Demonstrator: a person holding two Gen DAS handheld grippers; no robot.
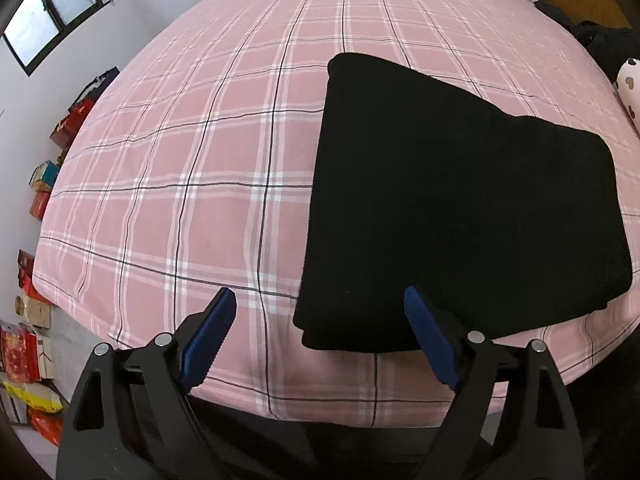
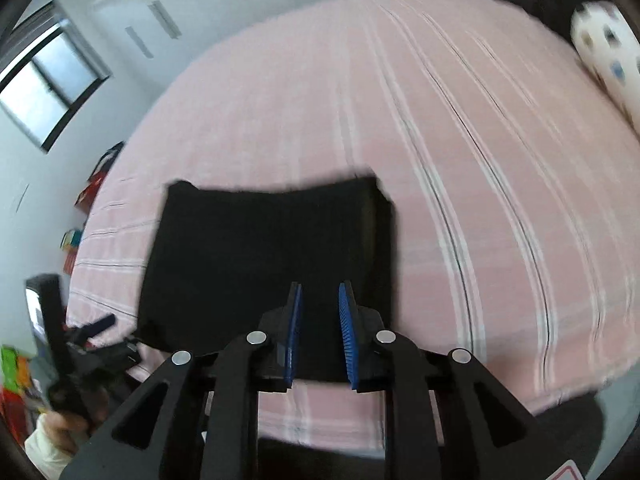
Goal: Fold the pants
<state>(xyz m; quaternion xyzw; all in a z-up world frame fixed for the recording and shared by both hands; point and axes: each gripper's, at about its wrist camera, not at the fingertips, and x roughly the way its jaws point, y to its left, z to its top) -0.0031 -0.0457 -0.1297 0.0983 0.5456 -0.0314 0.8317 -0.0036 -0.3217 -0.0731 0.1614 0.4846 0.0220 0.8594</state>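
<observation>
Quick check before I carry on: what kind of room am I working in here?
Most likely a home bedroom. The folded black pants lie on a bed with a pink plaid sheet, a spotted pillow sits at the far corner, and boxes and bags are stacked along the white wall under a window.

Matt black knit pants (image 1: 460,200) lie on a soft, smooth pink plaid cotton-like bedsheet (image 1: 200,140).

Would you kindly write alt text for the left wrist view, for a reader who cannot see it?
Folded black pants lie as a neat rectangle on a pink plaid bedsheet. The left tool, its blue-padded jaws wide open and empty, hovers over their near left corner. Colourful boxes line the floor at left.
</observation>
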